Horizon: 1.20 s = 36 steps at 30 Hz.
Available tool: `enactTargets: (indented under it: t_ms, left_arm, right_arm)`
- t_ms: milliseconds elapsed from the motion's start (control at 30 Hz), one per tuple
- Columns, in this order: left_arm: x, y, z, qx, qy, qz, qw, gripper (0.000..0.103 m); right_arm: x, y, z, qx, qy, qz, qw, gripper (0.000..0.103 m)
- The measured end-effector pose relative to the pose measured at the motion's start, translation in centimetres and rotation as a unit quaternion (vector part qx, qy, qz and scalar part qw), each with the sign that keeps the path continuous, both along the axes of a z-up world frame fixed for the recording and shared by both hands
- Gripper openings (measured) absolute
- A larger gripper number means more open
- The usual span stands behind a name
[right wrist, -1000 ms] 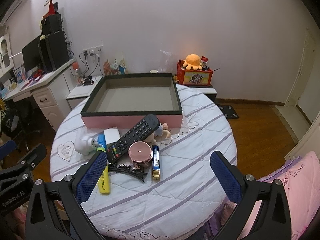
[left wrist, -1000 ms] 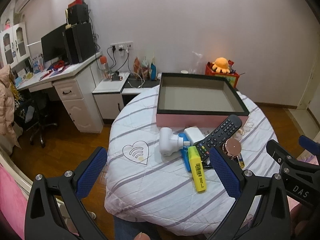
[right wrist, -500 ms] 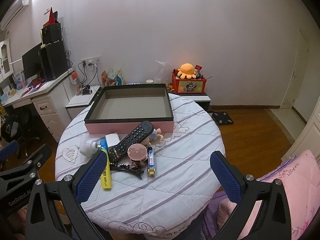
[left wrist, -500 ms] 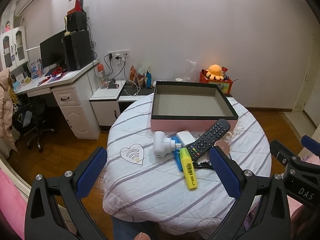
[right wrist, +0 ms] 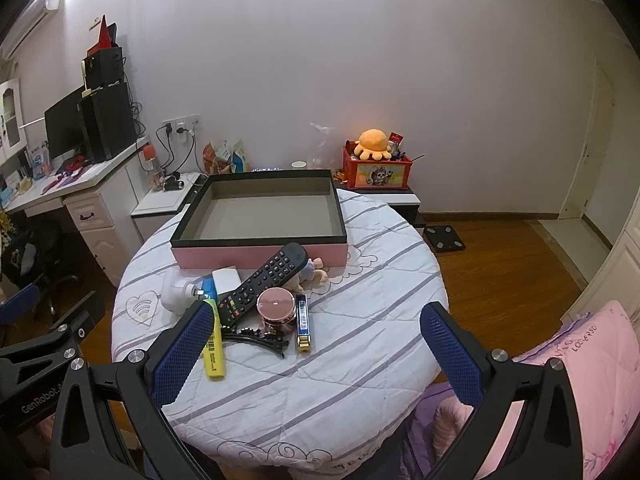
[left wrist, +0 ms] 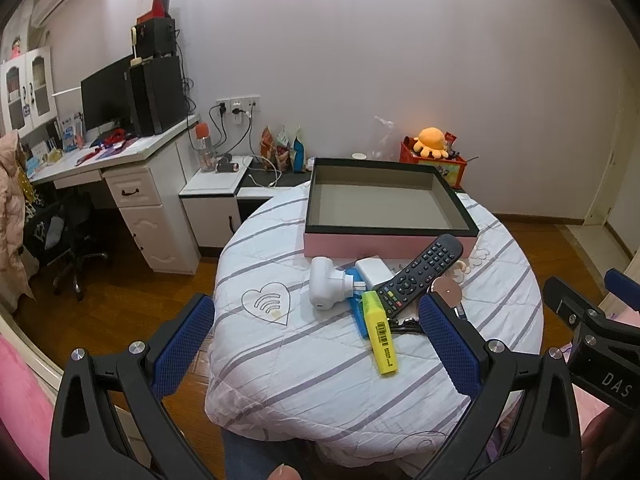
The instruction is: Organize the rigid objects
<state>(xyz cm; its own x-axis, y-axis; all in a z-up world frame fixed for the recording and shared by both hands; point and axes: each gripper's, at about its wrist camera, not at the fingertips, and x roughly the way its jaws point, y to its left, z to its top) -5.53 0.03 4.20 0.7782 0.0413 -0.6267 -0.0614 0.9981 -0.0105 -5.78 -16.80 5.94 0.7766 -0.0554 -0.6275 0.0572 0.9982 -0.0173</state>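
Both my grippers hang back from the round table [right wrist: 360,380], jaws spread wide and holding nothing: the left gripper [left wrist: 316,344] and the right gripper [right wrist: 316,344].

The clutter lies ahead of me and below, bunched against the near pink wall of the empty box [right wrist: 260,254], which sits just beyond it. From my left gripper the pile lies ahead and to the right; from my right gripper it lies ahead and to the left. The yellow highlighter [left wrist: 382,334] is the nearest piece, its long axis running roughly toward me and away, and it sits closer to my left gripper's line. The black remote [right wrist: 264,280] lies on a diagonal, its far end propped at the box wall. The round pink tin [right wrist: 276,306] and the blue and gold bar [right wrist: 303,320] are nearer my right gripper.

Readable writing: "DAS" on the right tool seen from the left camera, "GenRobot.A" on the left tool seen from the right camera. The highlighter carries a barcode; its small print is probably too fine to read.
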Motion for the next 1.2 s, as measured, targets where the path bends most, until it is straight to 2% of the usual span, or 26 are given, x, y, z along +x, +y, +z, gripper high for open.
enactTargets:
  t_ms: [133, 400, 667, 933, 1033, 1100, 1200]
  left_arm:
    - [0.9, 0.5, -1.4, -0.005, 0.021, 0.002, 0.9998, 0.103]
    - [4.3, 1.0, -5.3, -0.011, 0.067, 0.005, 0.9977, 0.103]
    - [8.0, 0.7, -7.6, -0.007, 0.079, 0.001, 0.9968, 0.103]
    - [10.5, 0.9, -9.1, -0.008, 0.095, 0.002, 0.9954, 0.103]
    - [11.0, 0.8, -9.6, -0.006, 0.101, 0.0, 0.9949, 0.103]
    - [11.2, 0.9, -9.9, -0.007, 0.105, 0.001, 0.9944, 0.103]
    - [11.5, 1.2, -10.2, -0.008, 0.111, 0.003, 0.9938, 0.103]
  right_arm:
    - [0.9, 0.1, -1.1, 0.004, 0.014, 0.005, 1.0, 0.103]
    - [4.6, -0.2, -6.5, 0.016, 0.078, 0.023, 0.997, 0.103]
    - [9.2, -0.3, -11.2, 0.033, 0.124, 0.049, 0.99, 0.103]
    - [12.3, 0.4, -13.1, 0.031, 0.142, 0.076, 0.986, 0.096]
    - [13.1, 0.6, -13.9, 0.029, 0.15, 0.079, 0.985, 0.087]
    - [13.5, 0.7, -14.3, 0.032, 0.155, 0.084, 0.984, 0.073]
    - [13.7, 1.4, -14.7, 0.024, 0.161, 0.093, 0.982, 0.066]
